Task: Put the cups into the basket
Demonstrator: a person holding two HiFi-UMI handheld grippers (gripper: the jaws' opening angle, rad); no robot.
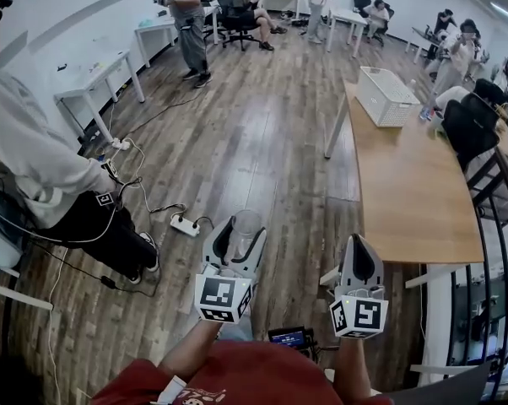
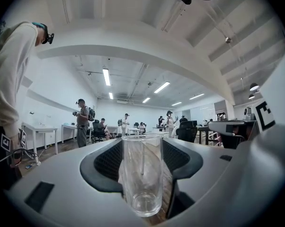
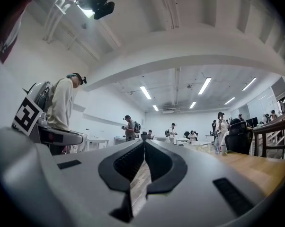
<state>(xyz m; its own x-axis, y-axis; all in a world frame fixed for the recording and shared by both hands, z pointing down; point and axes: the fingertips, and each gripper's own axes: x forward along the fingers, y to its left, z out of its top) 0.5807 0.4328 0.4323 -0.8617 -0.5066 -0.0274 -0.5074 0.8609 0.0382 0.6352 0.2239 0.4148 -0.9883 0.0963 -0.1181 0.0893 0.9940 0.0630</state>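
A clear glass cup [image 1: 243,231] stands upright between the jaws of my left gripper [image 1: 240,230], which is shut on it; in the left gripper view the cup [image 2: 142,173] fills the gap between the black pads. My right gripper [image 1: 360,247] is shut with nothing in it, its jaws meeting at the tip [image 3: 144,144]. Both are held over the wooden floor, left of the table. A white basket [image 1: 386,96] sits on the far end of the wooden table [image 1: 410,184], well ahead of both grippers; it also shows small in the right gripper view [image 3: 198,146].
A person in a white top [image 1: 35,171] stands close at the left, with cables and a power strip [image 1: 185,224] on the floor. Black chairs [image 1: 467,129] stand at the table's right. White desks [image 1: 94,78] and several people are farther back.
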